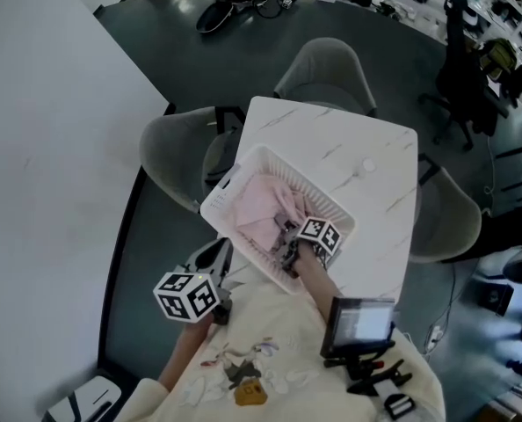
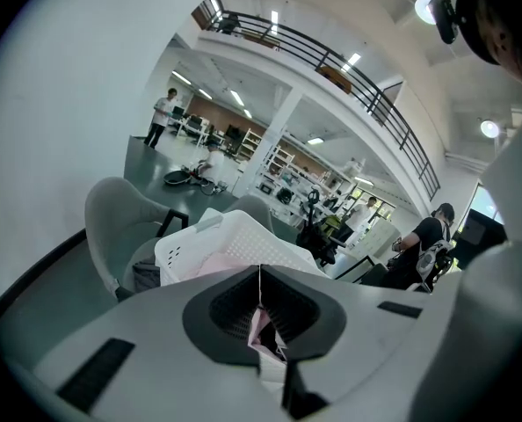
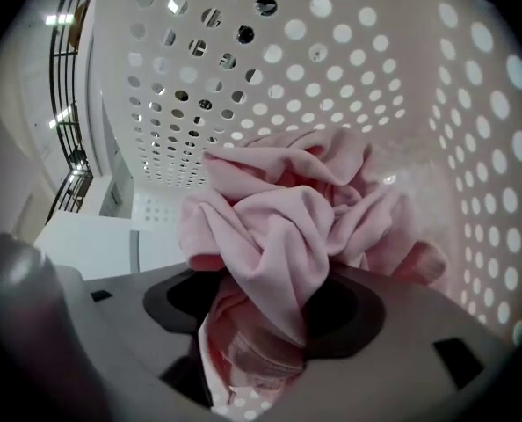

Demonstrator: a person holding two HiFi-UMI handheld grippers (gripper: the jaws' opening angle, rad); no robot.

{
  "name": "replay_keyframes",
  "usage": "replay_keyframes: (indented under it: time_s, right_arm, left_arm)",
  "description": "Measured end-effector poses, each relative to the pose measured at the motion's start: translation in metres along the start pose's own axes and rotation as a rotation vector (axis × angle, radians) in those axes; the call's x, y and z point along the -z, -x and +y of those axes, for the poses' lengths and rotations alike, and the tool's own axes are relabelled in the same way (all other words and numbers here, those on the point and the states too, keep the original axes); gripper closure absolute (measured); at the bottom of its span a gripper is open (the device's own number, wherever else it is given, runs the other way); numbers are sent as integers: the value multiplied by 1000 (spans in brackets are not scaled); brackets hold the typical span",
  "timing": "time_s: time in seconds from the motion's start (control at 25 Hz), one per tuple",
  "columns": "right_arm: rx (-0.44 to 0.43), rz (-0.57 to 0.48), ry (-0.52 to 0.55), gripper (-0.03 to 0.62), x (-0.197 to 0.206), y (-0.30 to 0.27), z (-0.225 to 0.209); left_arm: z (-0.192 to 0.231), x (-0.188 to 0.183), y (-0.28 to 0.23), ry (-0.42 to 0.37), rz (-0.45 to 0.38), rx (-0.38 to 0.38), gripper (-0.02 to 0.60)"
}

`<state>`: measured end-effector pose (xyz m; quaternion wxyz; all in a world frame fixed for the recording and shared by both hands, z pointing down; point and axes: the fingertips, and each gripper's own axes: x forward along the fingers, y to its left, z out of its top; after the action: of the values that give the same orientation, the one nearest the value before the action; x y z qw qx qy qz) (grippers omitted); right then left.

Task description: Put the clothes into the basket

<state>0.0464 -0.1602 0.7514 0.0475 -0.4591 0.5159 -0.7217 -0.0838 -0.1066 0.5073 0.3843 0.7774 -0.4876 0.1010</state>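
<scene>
Overhead scene: white perforated plastic laundry basket (image 1: 309,187) set at an angle on the near-left part of a white marble-patterned table (image 1: 358,148), with grey shell chairs around.

Inside the basket, a crumpled pale pink cloth garment (image 1: 261,207), bunched in folds against the holed walls. No clear long axis in the gripper views. From above, spread roughly along the basket's length, from near right toward far left.

Right gripper (image 1: 289,246) lowered into the near-right end of the basket, jaws clamped on a thick fold of the pink garment. Most of the cloth heaped just ahead of the jaw tips and touching them, a little trailing back between the jaws.

Left gripper (image 1: 215,258) outside the basket, near and to the left, just off the table edge and apart from the garment. Jaw tips pressed together. A thin pink sliver in the slot behind the tips; impossible to tell whether pinched cloth or only something seen through the gap.

Likely key relation: garment low inside the basket walls and directly at the right gripper, so by far the nearer tool. Probably only an opening of those jaws and a lift clear of the rim left to do.

No brand, label or legible writing anywhere. Black-and-white square marker patterns on each gripper's cube. Small dark screen (image 1: 359,322) near the person's chest, too small to read. Printed picture on the pale shirt, no words legible.
</scene>
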Motion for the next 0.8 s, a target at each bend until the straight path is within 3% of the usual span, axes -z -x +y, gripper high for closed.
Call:
replay_keyframes:
  time_s: [0.12,0.28,0.36,0.6,0.8]
  right_arm:
    - [37,-4,76,299,-3,6,0]
    - [148,-48,341,299,-9,24,14]
    - [167,-78,419,299,-10,35,26]
    - [90,-106,355,299,-3,71,63]
    - [42,-120,353,299,3,91,77]
  left_arm:
    - [-6,0,-3,-15,4,11,569]
    - [-4,6,-2,-3,7,7,569]
    - [-2,11,0,3,7,1,569]
    - [-11,12,13,46,-8,-6,569]
    - [-26,11,14,11,-5,19,569]
